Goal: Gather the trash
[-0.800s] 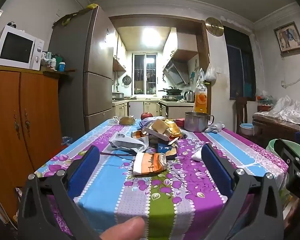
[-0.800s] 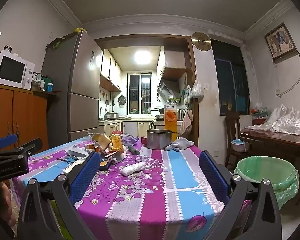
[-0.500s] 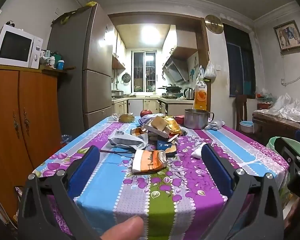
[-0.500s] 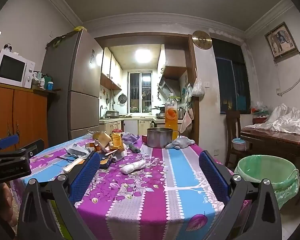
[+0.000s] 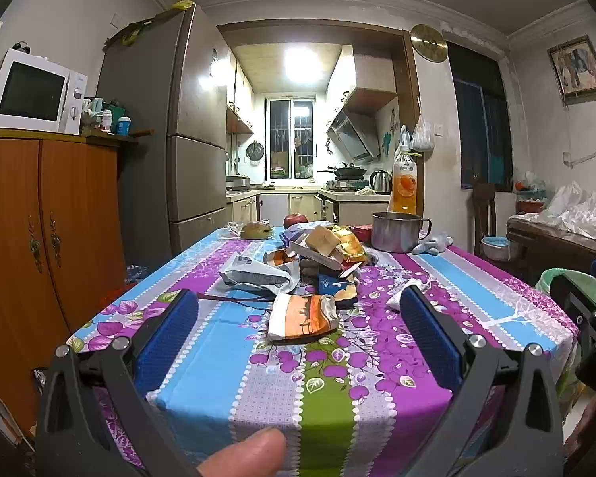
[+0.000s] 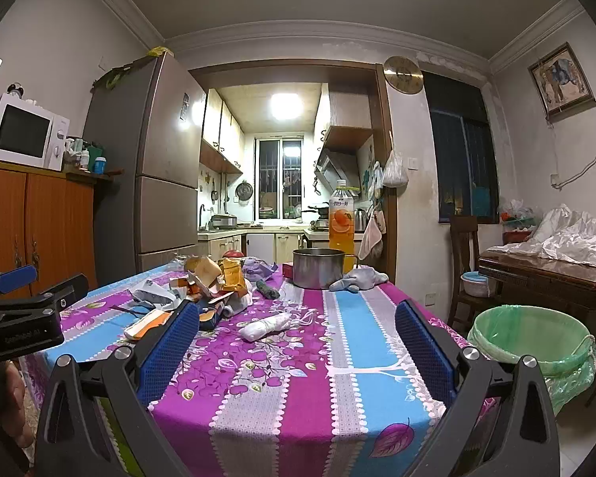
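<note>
On the desk (image 5: 218, 361) spread with a striped purple, blue and green floral cloth, the trash sits in a heap of crumpled wrappers and torn packets (image 5: 318, 254) near the middle, well ahead of you. To the right of the desk stands a round bin lined with a green plastic bag (image 6: 530, 338). Behind the heap is a steel pot (image 6: 318, 268). A white rolled wrapper (image 6: 266, 326) lies apart from the heap. Your left tongs (image 5: 298, 326) and right tongs (image 6: 296, 334) both stand wide apart, holding nothing.
</note>
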Tool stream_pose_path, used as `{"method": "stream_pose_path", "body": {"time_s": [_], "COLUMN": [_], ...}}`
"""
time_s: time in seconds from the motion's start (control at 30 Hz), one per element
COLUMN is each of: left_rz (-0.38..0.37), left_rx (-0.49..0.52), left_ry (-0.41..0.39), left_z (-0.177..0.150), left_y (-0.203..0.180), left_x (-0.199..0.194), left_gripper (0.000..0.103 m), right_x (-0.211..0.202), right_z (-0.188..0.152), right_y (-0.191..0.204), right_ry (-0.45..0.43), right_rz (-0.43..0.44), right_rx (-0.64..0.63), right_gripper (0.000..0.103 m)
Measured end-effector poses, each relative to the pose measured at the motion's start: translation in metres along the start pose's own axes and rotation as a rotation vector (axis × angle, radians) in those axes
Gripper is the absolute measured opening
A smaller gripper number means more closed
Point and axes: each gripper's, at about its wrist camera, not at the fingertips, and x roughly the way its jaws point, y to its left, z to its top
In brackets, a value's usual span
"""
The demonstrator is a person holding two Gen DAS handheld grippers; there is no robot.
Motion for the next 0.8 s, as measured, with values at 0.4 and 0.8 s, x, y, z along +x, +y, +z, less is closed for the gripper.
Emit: {"method": "stream_pose_path", "body": {"time_s": [0.4,0.8], "left_rz": [-0.004,-0.006], "left_rx": [0.011,0.017], "left_ry": [0.012,0.033], "left_z": [-0.003,-0.006], "left_y": [-0.002,-0.006], "left_x": [0.004,0.012], "left_gripper": [0.098,0.098], "right_x": [0.008,0.017], "right_z": [-0.002,-0.007], "right_y": [-0.002,-0.003], "right_ry": [0.025,0.050], "right_rz": [-0.002,0.000], "right_rx": [0.002,-0.008], "right_gripper": [0.098,0.098]}}
